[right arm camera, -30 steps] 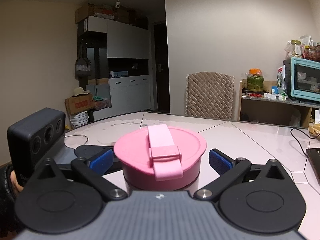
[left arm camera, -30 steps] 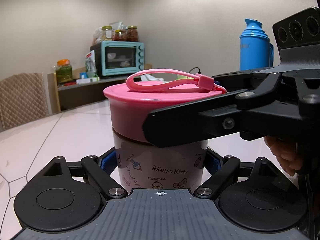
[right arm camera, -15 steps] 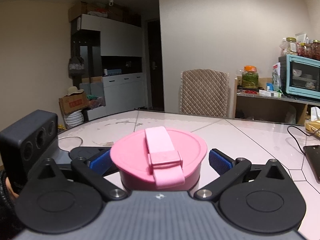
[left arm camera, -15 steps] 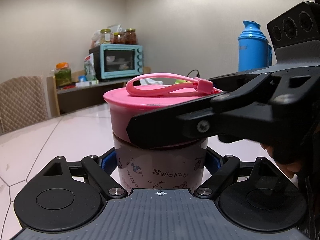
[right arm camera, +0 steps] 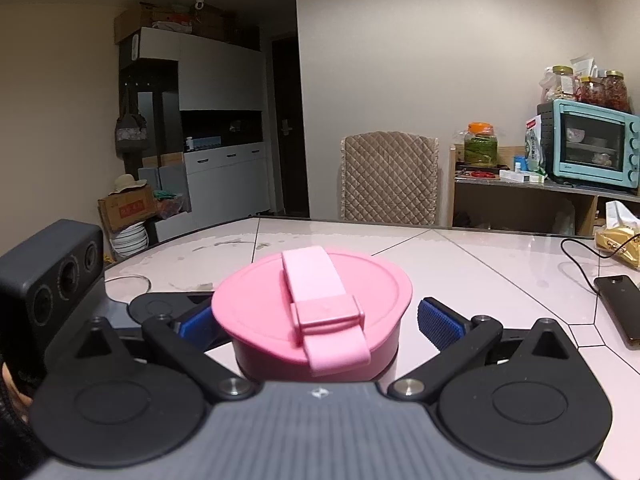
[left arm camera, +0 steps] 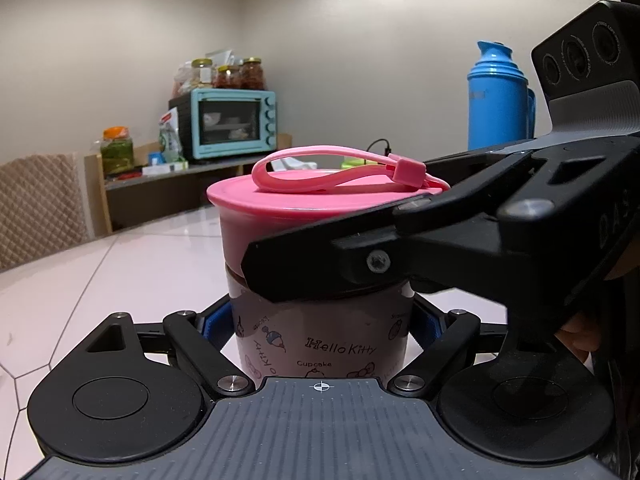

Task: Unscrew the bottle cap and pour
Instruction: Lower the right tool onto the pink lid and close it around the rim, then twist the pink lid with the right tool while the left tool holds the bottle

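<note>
A Hello Kitty bottle [left arm camera: 320,336] with a wide pink cap [left arm camera: 304,204] and a pink strap stands on the white table. My left gripper [left arm camera: 320,324] is shut on the bottle's body, blue pads against both sides. My right gripper [right arm camera: 314,320] reaches in from the right at cap height; in the left wrist view its black finger [left arm camera: 320,264] crosses the cap's lower edge. In the right wrist view the pink cap [right arm camera: 312,312] sits between the blue pads [right arm camera: 438,322]. A small gap shows at the right pad, so the jaws stand open around the cap.
A blue thermos [left arm camera: 498,96] stands behind on the right. A phone [right arm camera: 618,308] with a cable and a gold packet [right arm camera: 620,242] lie on the table's right side. A padded chair [right arm camera: 390,178] and a shelf with a teal oven [right arm camera: 592,148] stand beyond the table [right arm camera: 480,256].
My right gripper has swung around the cap and dropped slightly. The bottle and left gripper have stayed put.
</note>
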